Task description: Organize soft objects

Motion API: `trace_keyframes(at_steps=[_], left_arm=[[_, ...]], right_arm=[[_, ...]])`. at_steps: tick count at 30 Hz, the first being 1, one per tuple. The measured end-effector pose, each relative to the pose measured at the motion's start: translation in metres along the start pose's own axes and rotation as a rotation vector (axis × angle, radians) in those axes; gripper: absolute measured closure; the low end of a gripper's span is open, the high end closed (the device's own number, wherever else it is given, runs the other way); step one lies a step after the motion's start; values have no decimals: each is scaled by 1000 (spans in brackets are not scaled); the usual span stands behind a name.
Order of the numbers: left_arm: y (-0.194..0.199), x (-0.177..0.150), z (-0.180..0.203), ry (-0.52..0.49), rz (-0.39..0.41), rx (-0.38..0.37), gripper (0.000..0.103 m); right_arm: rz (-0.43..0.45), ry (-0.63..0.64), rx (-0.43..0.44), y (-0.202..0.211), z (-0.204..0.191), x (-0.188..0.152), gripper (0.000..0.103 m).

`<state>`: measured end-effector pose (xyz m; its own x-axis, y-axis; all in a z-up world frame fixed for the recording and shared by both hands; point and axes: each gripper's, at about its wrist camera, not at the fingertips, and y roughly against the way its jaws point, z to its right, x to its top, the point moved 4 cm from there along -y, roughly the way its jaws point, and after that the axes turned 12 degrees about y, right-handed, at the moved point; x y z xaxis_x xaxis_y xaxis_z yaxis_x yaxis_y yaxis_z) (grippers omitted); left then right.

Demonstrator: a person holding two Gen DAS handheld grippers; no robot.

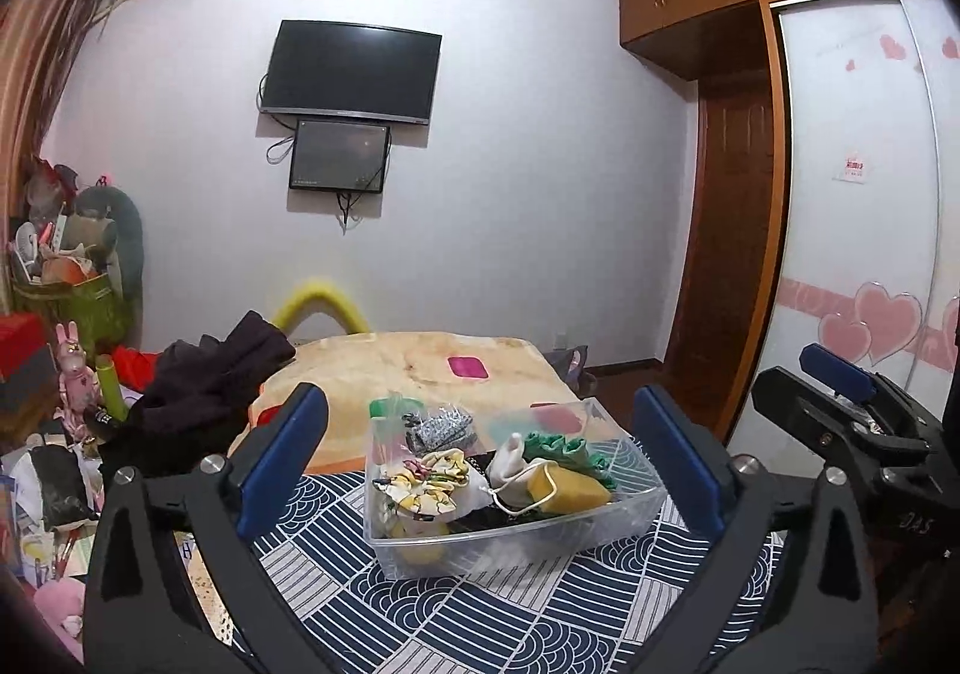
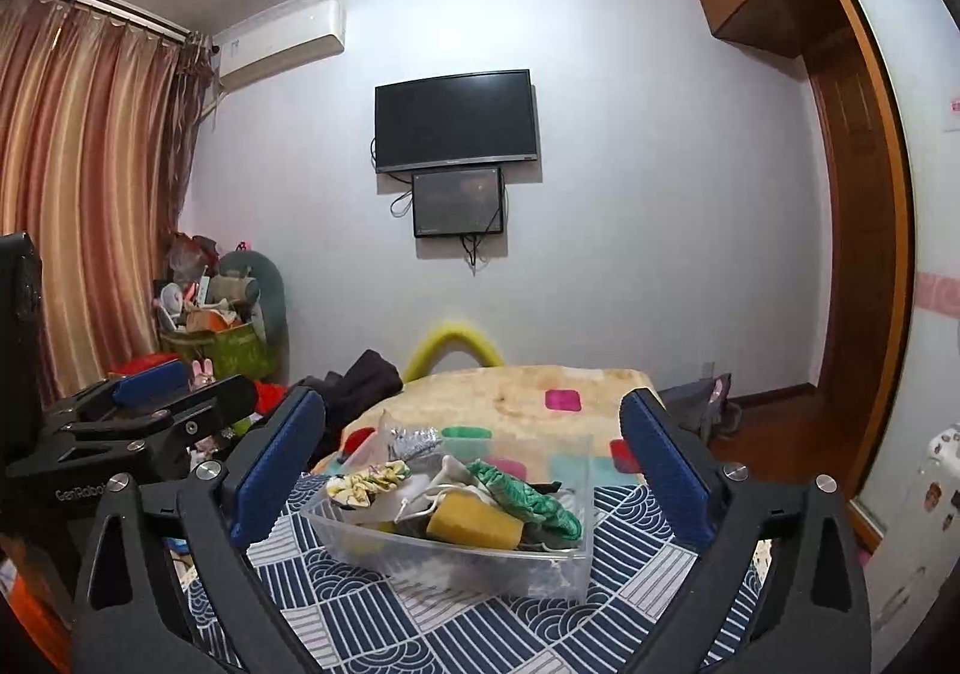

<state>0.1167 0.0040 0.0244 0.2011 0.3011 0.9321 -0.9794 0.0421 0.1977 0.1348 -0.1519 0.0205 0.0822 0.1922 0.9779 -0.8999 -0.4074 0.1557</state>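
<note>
Blue wave-patterned cloth (image 1: 480, 614) fills the lower frame; on it, low center, the clear bin (image 1: 516, 548) of soft items runs lengthwise left-right. Left gripper (image 1: 480, 464) and right gripper (image 2: 474, 470) both gape wide, empty.

Buried under the top layer: lower contents of the clear box (image 1: 510, 548). Cut off by the frame edge: curtain (image 2: 72, 182), wardrobe door (image 1: 870, 182).

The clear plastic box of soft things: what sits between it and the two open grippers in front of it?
Only bare patterned cloth; both wrist views show it between the clear box and each gripper, left gripper and right gripper.
</note>
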Motion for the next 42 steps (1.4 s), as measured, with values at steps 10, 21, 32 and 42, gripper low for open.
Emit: trace_keyframes(at_steps=[10, 21, 32, 42], left_arm=[[4, -1, 4, -19, 14, 5, 0], [3, -1, 4, -11, 0, 1, 0], [2, -1, 4, -6, -4, -1, 0], [4, -2, 6, -18, -2, -14, 0]], right_arm=[[7, -11, -3, 9, 0, -4, 1], [-2, -16, -4, 12, 0, -6, 1], [2, -12, -13, 15, -2, -4, 0], [-7, -20, -8, 13, -2, -5, 0]])
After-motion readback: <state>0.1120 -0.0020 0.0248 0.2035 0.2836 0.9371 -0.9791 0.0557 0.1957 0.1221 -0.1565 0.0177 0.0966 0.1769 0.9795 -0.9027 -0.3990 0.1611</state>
